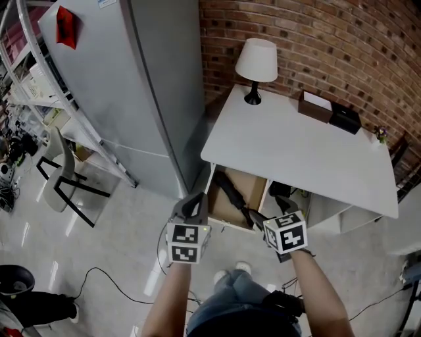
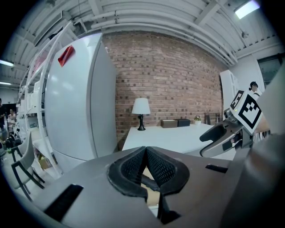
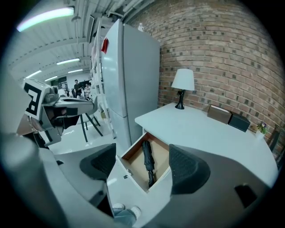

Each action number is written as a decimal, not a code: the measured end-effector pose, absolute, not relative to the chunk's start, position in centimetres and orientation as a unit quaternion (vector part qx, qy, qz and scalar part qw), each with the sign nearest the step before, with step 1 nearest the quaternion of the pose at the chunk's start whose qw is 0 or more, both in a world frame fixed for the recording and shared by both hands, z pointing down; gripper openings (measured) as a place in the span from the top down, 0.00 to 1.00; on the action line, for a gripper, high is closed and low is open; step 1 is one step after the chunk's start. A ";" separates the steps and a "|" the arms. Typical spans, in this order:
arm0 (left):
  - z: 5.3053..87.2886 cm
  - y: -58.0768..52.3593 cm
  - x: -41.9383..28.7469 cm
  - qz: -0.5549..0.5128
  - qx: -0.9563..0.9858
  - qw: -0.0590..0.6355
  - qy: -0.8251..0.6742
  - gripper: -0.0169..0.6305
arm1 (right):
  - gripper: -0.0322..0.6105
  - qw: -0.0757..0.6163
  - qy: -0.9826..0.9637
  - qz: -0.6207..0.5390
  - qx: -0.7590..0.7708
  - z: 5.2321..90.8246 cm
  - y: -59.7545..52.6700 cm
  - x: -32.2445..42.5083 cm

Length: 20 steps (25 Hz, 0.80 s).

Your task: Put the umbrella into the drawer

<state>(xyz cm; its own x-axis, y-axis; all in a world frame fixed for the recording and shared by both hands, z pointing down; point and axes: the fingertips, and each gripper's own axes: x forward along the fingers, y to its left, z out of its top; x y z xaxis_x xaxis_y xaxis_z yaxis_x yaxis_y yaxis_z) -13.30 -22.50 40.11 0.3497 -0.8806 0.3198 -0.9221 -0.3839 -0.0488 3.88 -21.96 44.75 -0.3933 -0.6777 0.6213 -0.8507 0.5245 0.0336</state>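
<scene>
Inside the wooden drawer (image 3: pixel 164 156) lies the slim black umbrella (image 3: pixel 148 162), well below the right gripper (image 3: pixel 143 164), jaws wide; the left gripper (image 2: pixel 146 167) has its ribbed jaws pressed together.

Left gripper (image 2: pixel 146 156) closed, right gripper (image 3: pixel 143 164) jaws apart.

Assessed as a mock domestic corner set up inside a laboratory or workshop hall.

Domestic elements:
- A white desk (image 1: pixel 296 145) with one drawer (image 1: pixel 255 187) stands against a brick wall (image 1: pixel 316 39).
- Along the desk's rear edge are a shaded table lamp (image 1: pixel 256 60), a brown box (image 1: pixel 314 105), a black box (image 1: pixel 345 118) and a tiny plant (image 1: pixel 380 133).
- A tall grey refrigerator (image 1: pixel 131 79) stands just left of the desk.

Industrial elements:
- Farther left of the desk are loaded metal shelving racks (image 1: pixel 26 79) and a chair (image 1: pixel 62 174).
- Loose cable (image 1: pixel 99 273) lies on the glossy floor (image 1: pixel 39 224) in front of the desk.
- Above the desk is a bare ribbed ceiling (image 2: pixel 147 13) with a strip light (image 3: pixel 44 18).
</scene>
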 end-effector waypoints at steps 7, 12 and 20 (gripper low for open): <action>36.3 -22.9 -13.5 0.137 0.817 0.022 -0.559 0.97 | 0.41 0.224 -0.834 0.084 0.497 38.3 -21.8 5.3; 32.8 -23.0 -12.7 0.129 0.815 -0.026 -0.564 0.97 | 0.46 0.173 -0.832 0.065 0.524 34.8 -21.8 7.6; 28.4 -23.1 -10.9 0.104 0.806 -0.063 -0.580 0.97 | 0.56 0.141 -0.833 0.012 0.535 29.9 -22.2 11.2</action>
<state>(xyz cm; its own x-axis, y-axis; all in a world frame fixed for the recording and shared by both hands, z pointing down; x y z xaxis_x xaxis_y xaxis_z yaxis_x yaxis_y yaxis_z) -10.88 -23.11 28.41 0.3061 -0.9472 0.0951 -0.9210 -0.3200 -0.2221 11.18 -22.16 29.90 -0.3881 -0.8875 0.2483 -0.8944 0.4277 0.1309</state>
